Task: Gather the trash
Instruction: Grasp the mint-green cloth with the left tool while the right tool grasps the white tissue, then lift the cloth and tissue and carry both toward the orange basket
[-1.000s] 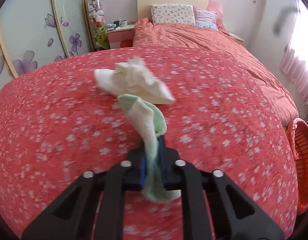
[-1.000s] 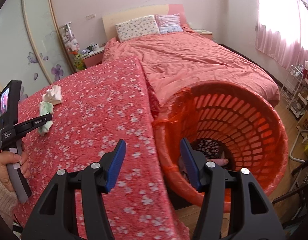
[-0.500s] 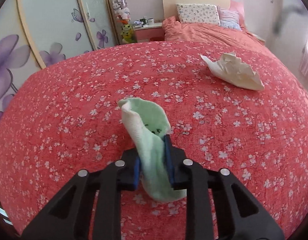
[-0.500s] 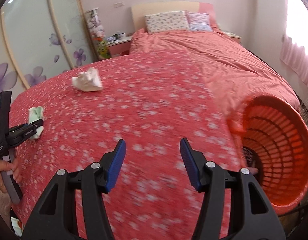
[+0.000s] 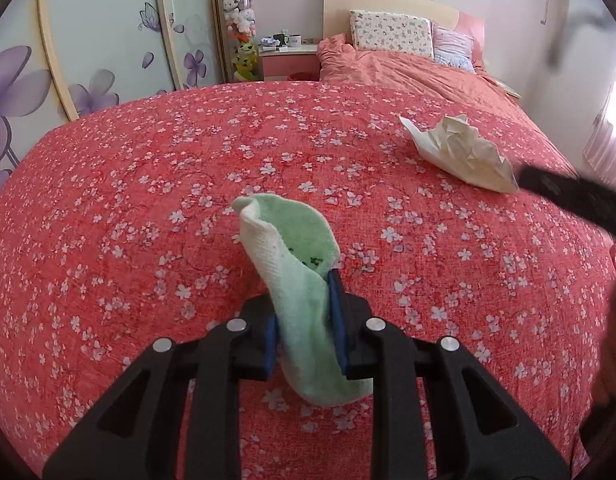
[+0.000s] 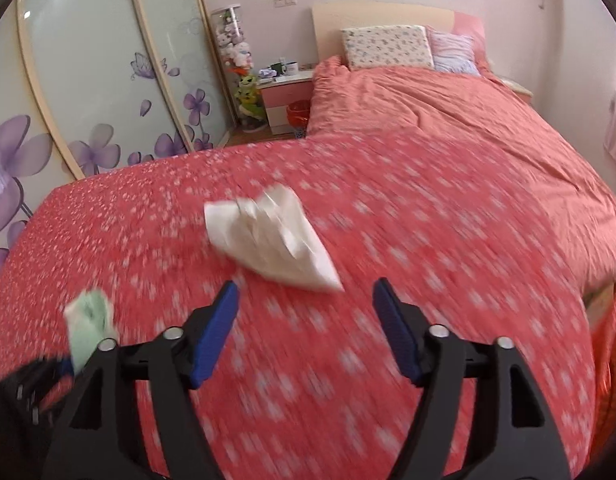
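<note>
Pinching a pale green sock [image 5: 308, 300] between their blue pads, the left tongs [image 5: 304, 328] hold it upright above the flowered red cover [image 5: 148, 200]; the cloth fills the gap between the pads and pokes out fore and aft of them. The right tongs [image 6: 306, 328] stand spread with nothing between them, their jaws having just been opening wider. Crumpled white paper [image 6: 272, 240] lies on the cover just ahead of the right tongs, slightly toward their left finger, not yet touched; from the left tongs it sits well off to the right and farther ahead [image 5: 463, 152]. An orange basket [image 6: 611, 344] shows only as a sliver at the far right of the right tongs, and its contents cannot be made out here. Judged by this layout, the collecting is partway through: one item is in hand but not yet dropped anywhere, and the paper remains to be gripped and carried off. No other loose litter is visible on the cover.
</note>
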